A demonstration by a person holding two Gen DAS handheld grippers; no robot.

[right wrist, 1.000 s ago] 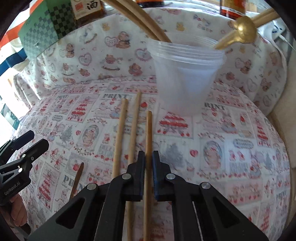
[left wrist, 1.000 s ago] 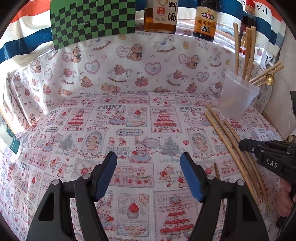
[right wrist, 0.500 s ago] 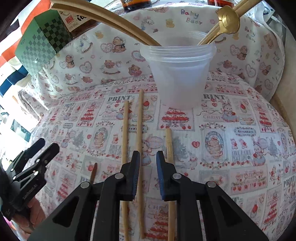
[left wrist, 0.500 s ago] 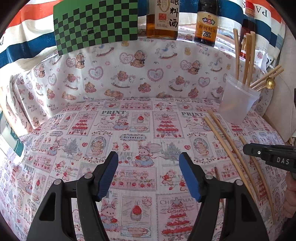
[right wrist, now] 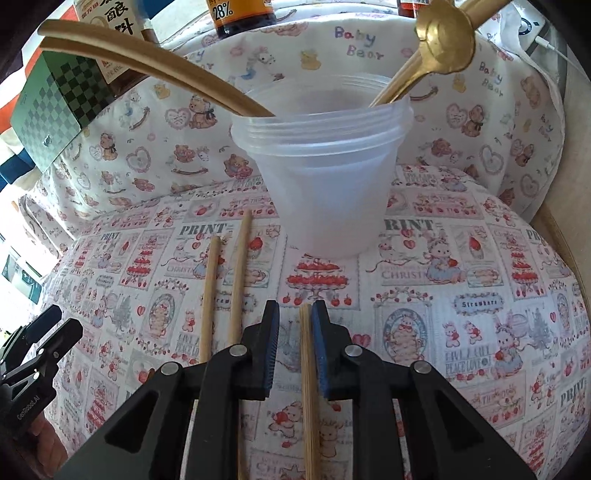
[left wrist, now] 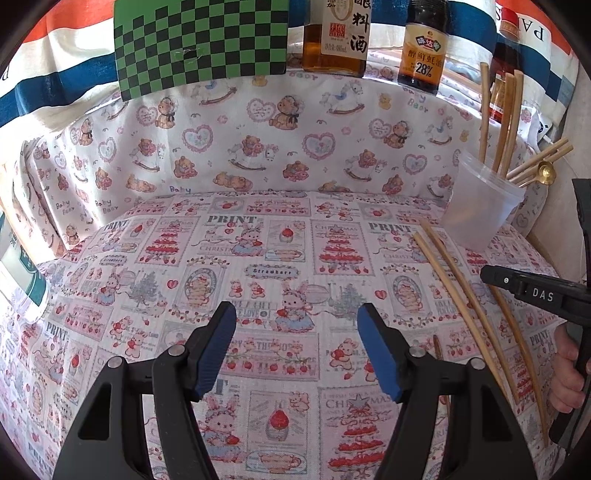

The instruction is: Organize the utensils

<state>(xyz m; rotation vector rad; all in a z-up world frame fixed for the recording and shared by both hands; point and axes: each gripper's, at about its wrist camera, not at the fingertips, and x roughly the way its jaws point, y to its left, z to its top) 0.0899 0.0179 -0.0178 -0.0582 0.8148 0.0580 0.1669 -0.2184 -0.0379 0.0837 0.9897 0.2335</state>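
My right gripper (right wrist: 295, 321) hangs low over the cloth, its jaws a little apart. One wooden chopstick (right wrist: 306, 369) lies between them, close to the right pad and not pinched. Two more chopsticks (right wrist: 210, 295) lie side by side to its left. Just ahead stands the clear plastic cup (right wrist: 325, 184), holding several chopsticks (right wrist: 147, 70) and a gold spoon (right wrist: 445, 44). My left gripper (left wrist: 297, 325) is open over bare cloth with nothing between its fingers. In the left wrist view, the cup (left wrist: 480, 210) and the loose chopsticks (left wrist: 454, 288) are at the right, under the right gripper (left wrist: 491, 275).
The printed cloth (left wrist: 258, 258) rises into a back wall. On the ledge above it stand sauce bottles (left wrist: 336, 33) and a green checkered box (left wrist: 199, 44). A short dark stick (left wrist: 437, 347) lies near the chopsticks. A hand (left wrist: 569, 376) holds the right gripper's handle.
The right gripper let go of the chopstick it was shut on and drew nearer the cup. That chopstick now lies loose between its parted jaws. The left gripper stayed put.
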